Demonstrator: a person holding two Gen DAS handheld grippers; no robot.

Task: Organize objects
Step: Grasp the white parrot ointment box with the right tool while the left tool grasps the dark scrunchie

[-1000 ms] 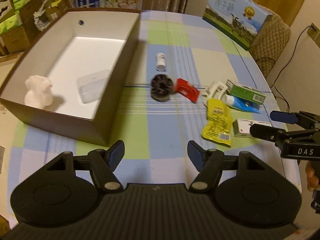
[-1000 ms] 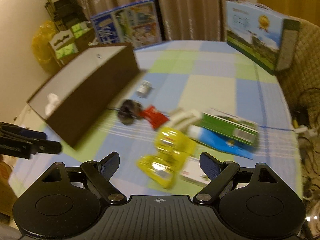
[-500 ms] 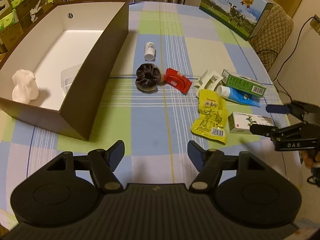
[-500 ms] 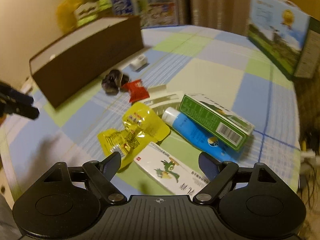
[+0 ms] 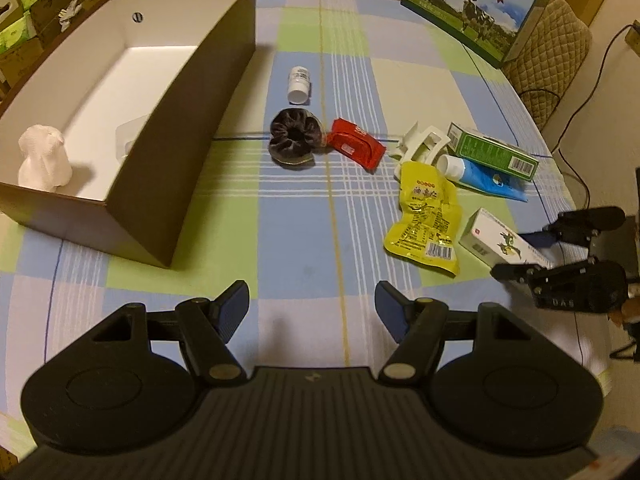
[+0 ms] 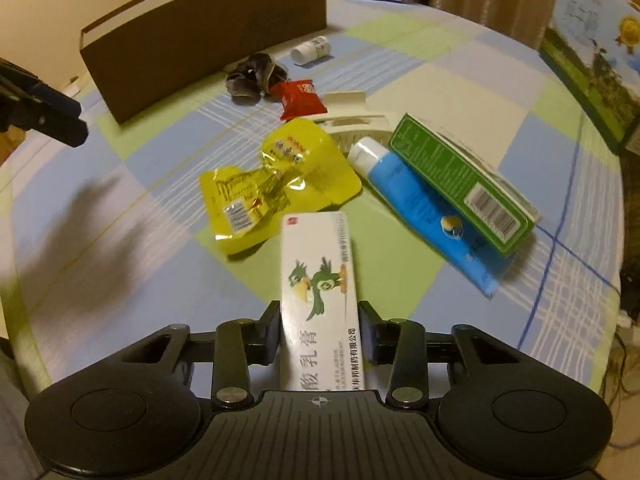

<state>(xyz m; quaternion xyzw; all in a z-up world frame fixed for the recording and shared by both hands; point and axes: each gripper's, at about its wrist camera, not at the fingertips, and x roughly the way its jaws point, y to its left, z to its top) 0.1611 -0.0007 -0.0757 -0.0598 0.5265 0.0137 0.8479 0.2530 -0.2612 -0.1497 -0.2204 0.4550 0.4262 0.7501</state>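
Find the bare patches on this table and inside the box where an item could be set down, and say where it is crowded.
Free: tablecloth between brown box and yellow pouch; the box's far floor beyond the white figure. Crowded: the cluster of scrunchie, red packet, blue tube, green carton.

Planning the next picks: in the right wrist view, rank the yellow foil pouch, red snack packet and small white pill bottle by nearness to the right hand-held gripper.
1. Yellow foil pouch, just ahead, slightly left.
2. Red snack packet, farther up, mid-table.
3. Small white pill bottle, farthest, lying near the brown box.
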